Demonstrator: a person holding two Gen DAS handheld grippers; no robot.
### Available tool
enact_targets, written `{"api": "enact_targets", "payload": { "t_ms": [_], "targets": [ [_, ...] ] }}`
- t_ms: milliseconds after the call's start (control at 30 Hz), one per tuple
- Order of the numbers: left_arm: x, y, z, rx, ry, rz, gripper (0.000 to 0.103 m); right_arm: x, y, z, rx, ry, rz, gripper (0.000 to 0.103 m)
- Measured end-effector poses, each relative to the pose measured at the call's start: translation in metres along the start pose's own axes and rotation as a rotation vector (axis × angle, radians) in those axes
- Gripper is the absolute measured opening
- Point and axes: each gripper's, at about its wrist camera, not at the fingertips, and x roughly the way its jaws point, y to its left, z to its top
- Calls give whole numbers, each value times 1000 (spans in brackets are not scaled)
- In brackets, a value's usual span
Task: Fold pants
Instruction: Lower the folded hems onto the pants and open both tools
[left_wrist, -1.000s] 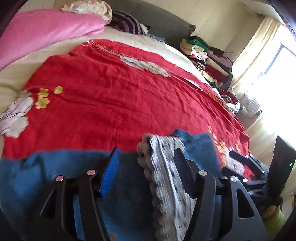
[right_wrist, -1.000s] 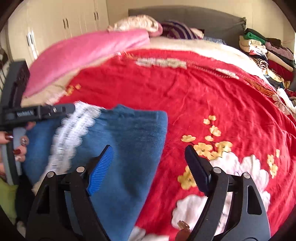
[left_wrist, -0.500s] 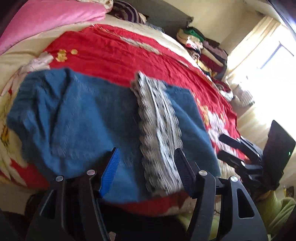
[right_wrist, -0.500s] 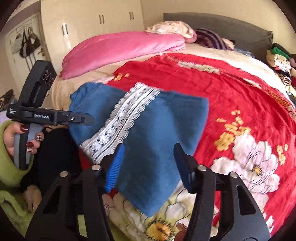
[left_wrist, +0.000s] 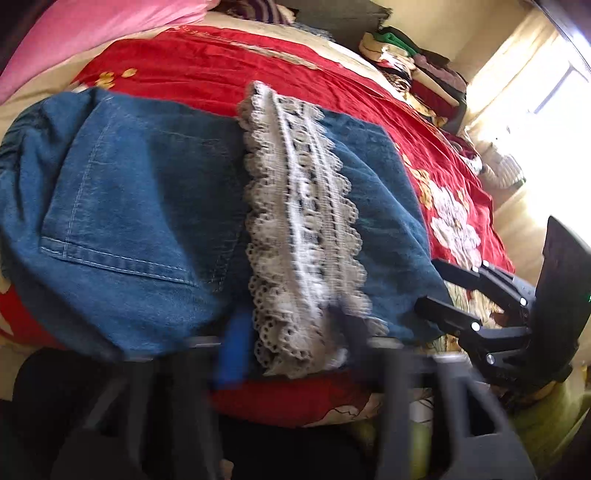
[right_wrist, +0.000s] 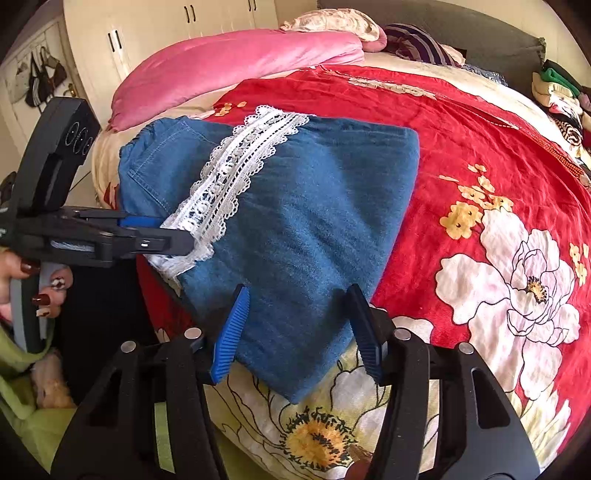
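Note:
The blue denim pants (left_wrist: 122, 206) (right_wrist: 306, 206) lie folded on the red flowered bedspread (right_wrist: 461, 122) near the bed's front edge, with a white lace hem (left_wrist: 303, 221) (right_wrist: 236, 173) across the top. My left gripper (left_wrist: 291, 332) is open, blurred, its jaws either side of the lace hem's near end; it also shows in the right wrist view (right_wrist: 173, 236). My right gripper (right_wrist: 299, 325) is open, its jaws astride the near corner of the folded pants; it shows at the right in the left wrist view (left_wrist: 443, 288).
A pink quilt (right_wrist: 236, 62) and pillows lie at the head of the bed. Stacked folded clothes (left_wrist: 417, 70) sit at the far side. White wardrobes (right_wrist: 155, 29) stand behind. The bed edge drops off just below the pants.
Both grippers pulled back toward the bed's front edge, so the whole folded pants came into view. The left gripper then moved in to the lace hem's near end.

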Motion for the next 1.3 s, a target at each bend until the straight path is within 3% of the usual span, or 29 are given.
{"api": "enact_targets", "payload": {
  "t_ms": [67,200,267,367,467,533,633,833,1100,1167,1300],
  "targets": [
    [-7,-1,0,22,-5,-6,16,-2,3,1,-9,-6,-3,49],
    [-37,2,0,53,-62,21,15,-22,15,10,-44,-94,15,49],
    [-38,4,0,63,-53,36,15,-23,21,12,-64,-107,20,49],
    [-22,9,-5,49,-4,52,21,-8,23,12,-56,-49,6,49],
    [-17,10,-7,67,2,60,25,11,17,4,-19,41,-12,50],
    [-17,11,-6,64,0,55,26,16,14,1,5,54,-6,52],
    [-21,12,-6,62,-9,57,31,11,15,4,7,40,13,60],
    [-34,7,-3,68,-46,75,43,-4,12,7,27,-12,11,64],
    [-49,5,-1,83,-79,104,44,-17,6,10,63,-38,-2,79],
    [-52,5,-1,84,-88,110,52,-18,7,12,64,-42,-6,82],
    [-61,5,-2,85,-108,123,57,-23,10,14,61,-55,-14,84]
  ]
}}
